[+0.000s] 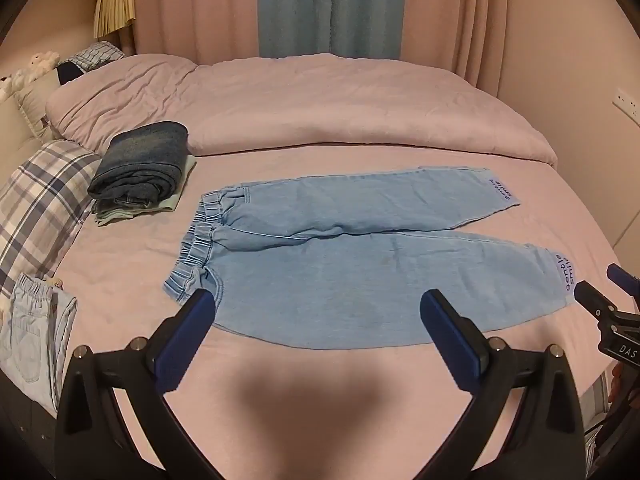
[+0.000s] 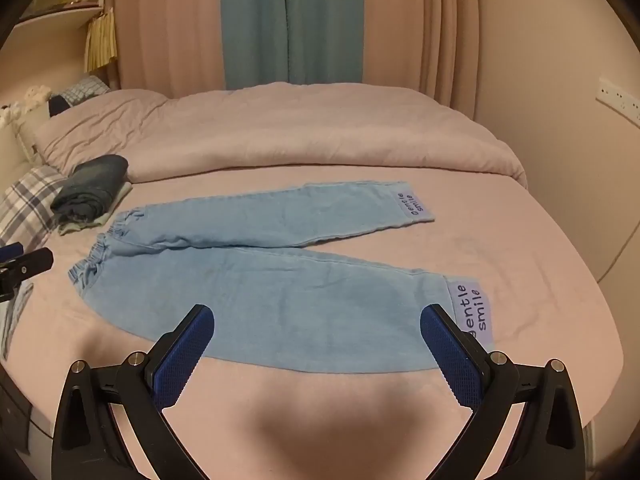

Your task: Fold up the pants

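**Pants flat on the bed, both grippers wide open and holding nothing**

Your light blue pants [image 1: 320, 256] lie spread flat on the pink bed sheet [image 1: 132, 280], waistband at 9 o'clock, cuffs at 3. Your left gripper [image 1: 316, 300] hovers at 6 o'clock of them, jaws spread wide, nothing between the pads. Your right gripper [image 2: 316, 316] is the same: fully apart and empty, with the near leg's "gentle smile" cuff [image 2: 472, 312] just beside its right finger.

Around them: a folded dark denim stack [image 1: 144, 168] at 10 o'clock of the waistband, a plaid pillow [image 1: 36, 208] beyond it, and the rolled-back duvet [image 1: 320, 108] at 12. Looks like another pale denim piece [image 1: 32, 332] at the left edge, but it's distorted there.
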